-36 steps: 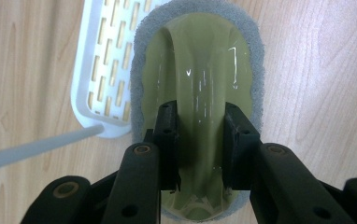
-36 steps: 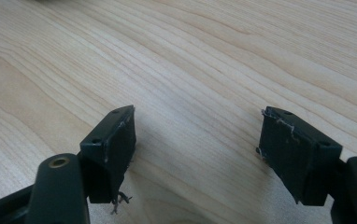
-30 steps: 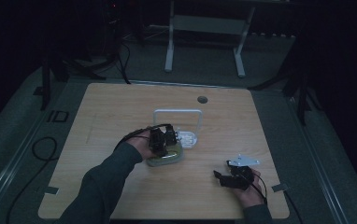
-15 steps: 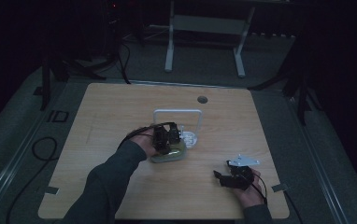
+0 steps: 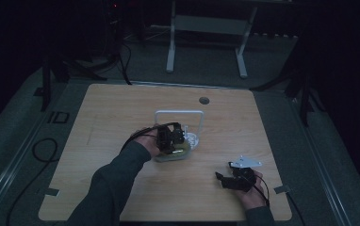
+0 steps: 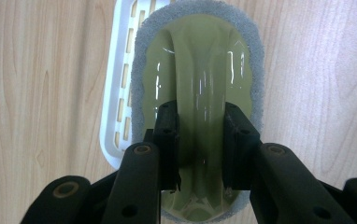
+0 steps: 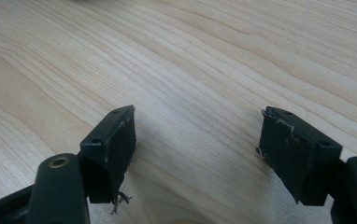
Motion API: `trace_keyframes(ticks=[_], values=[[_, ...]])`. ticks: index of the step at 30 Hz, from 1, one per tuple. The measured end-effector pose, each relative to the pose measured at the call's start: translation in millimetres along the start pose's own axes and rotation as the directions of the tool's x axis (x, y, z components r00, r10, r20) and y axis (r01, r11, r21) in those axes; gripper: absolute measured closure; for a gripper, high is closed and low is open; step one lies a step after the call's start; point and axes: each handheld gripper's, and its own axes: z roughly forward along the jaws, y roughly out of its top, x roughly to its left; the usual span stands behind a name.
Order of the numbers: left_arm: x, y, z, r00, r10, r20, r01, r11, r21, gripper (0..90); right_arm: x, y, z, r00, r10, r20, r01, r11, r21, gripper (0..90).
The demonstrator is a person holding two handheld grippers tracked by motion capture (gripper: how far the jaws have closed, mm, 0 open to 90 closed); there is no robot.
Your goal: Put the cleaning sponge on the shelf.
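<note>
Across the middle of the frame lay the wooden table [image 5: 121, 113], and just below its centre a white slotted tray [image 6: 116, 93] sat partly under the green scrubber [image 6: 200, 60]. My left gripper [image 6: 200, 140] was clamped across its raised handle, whose long axis ran straight away from my jaws. My right gripper [image 7: 197, 149] rested at lower right, well apart, wide open and empty.

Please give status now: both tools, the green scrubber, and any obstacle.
Left tool shut on green scrubber handle. Scrubber partly over white rack. Right tool open, empty, above bare table. No obstacle seen.
</note>
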Motion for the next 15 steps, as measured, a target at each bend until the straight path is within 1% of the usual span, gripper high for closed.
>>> trace_keyframes(ticks=[5,10,11,15], values=[[1.1,2.3,3.6,1.0,0.007,0.006,-0.007,0.9999,-0.009,71.4,0.0,0.0,0.0,1.0,0.0,0.0,0.0,1.0,0.0,26.7],[3.2,2.2,5.2,0.9999,0.013,-0.007,-0.013,0.9997,-0.022,71.5,0.0,0.0,0.0,1.0,0.0,0.0,0.0,1.0,0.0,26.7],[4.1,2.1,5.0,0.9999,0.013,-0.004,-0.013,0.9997,-0.022,71.4,0.0,0.0,0.0,1.0,0.0,0.0,0.0,1.0,0.0,26.7],[4.7,2.0,5.2,0.9996,0.027,-0.011,-0.027,0.9991,-0.033,71.4,0.0,0.0,0.0,1.0,0.0,0.0,0.0,1.0,0.0,26.7]])
